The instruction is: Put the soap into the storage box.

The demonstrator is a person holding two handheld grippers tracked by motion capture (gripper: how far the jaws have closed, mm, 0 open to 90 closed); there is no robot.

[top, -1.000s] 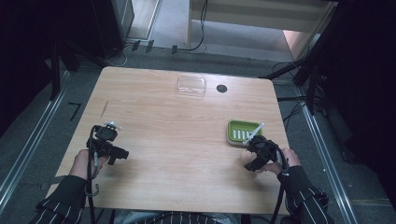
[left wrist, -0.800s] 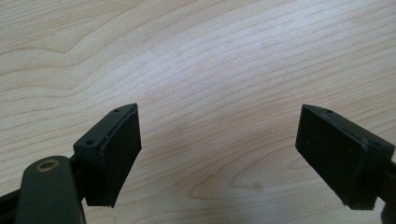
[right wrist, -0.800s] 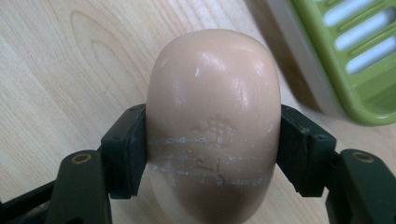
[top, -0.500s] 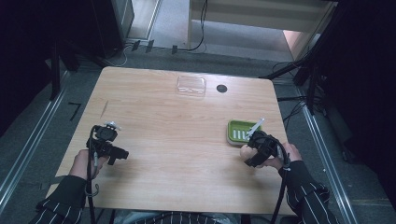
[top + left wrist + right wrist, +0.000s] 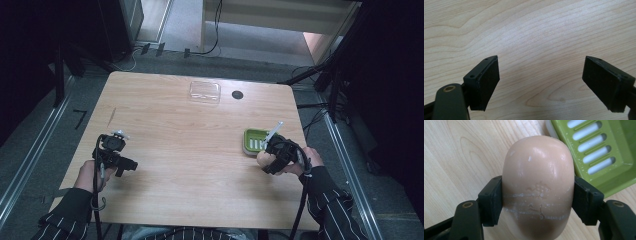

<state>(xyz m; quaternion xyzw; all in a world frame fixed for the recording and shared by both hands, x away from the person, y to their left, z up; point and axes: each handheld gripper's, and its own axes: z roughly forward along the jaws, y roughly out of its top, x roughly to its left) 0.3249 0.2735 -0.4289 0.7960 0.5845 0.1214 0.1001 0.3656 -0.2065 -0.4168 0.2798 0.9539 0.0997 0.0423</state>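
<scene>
Soap bar (image 5: 537,187) sits between the right gripper (image 5: 537,202) jaws, both pads against its sides, table (image 5: 200,150) beneath. Slotted soap dish (image 5: 599,152) lies just beyond the jaws and off to their right, close to the bar. Left gripper (image 5: 541,85) jaws stand well apart over bare wood. Far ahead of both, a shallow tray (image 5: 204,92) beside a round hole (image 5: 237,94) near the table's far edge.

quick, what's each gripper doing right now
left gripper: open, nothing between its jaws.
right gripper: shut on the soap bar.
</scene>
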